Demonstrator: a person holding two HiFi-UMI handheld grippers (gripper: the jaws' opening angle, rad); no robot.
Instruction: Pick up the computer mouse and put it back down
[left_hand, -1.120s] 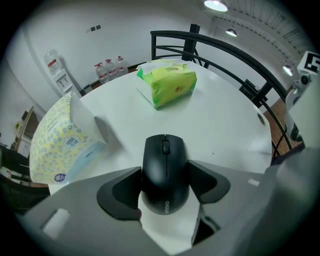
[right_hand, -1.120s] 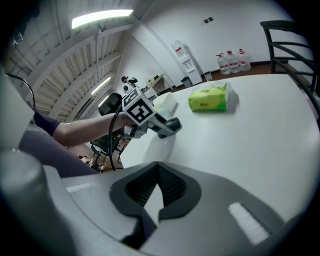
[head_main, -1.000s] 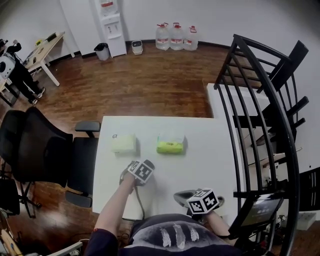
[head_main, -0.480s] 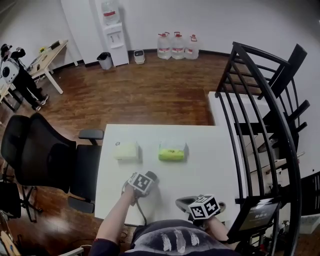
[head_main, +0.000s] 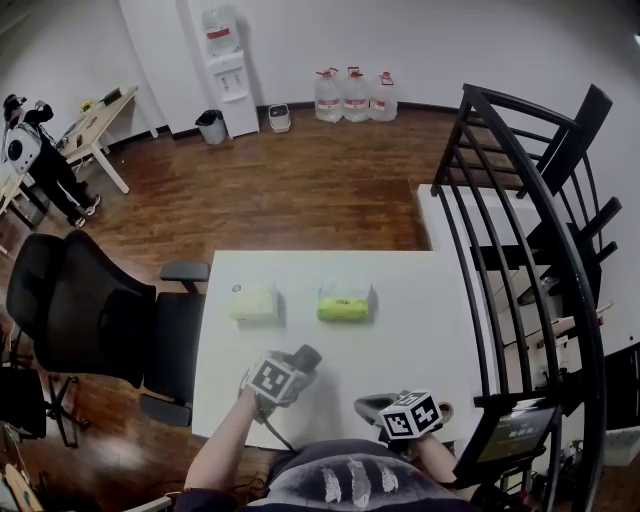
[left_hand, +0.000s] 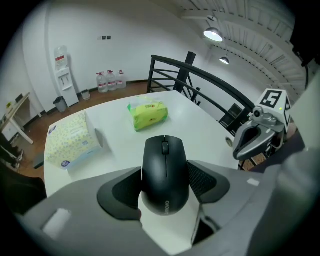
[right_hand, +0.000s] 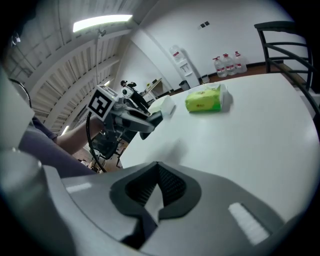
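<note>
A black computer mouse (left_hand: 165, 160) sits clamped between the pads of my left gripper (left_hand: 164, 182), which is shut on its sides. The mouse hangs above the white table (head_main: 400, 320), clear of the surface. From the head view the left gripper (head_main: 295, 365) is near the table's front-left part, with the mouse (head_main: 305, 357) poking out ahead of its marker cube. My right gripper (head_main: 372, 405) rests low at the front right edge. Its jaws (right_hand: 157, 182) are shut with nothing between them.
A pale yellow tissue pack (head_main: 254, 301) and a green tissue pack (head_main: 344, 300) lie side by side at the table's far half. A black office chair (head_main: 90, 320) stands left of the table. A black railing (head_main: 520, 250) runs along the right.
My left gripper has risen with the mouse, lifting it off the table and drawing slightly toward the near edge. The right gripper has stayed put.
</note>
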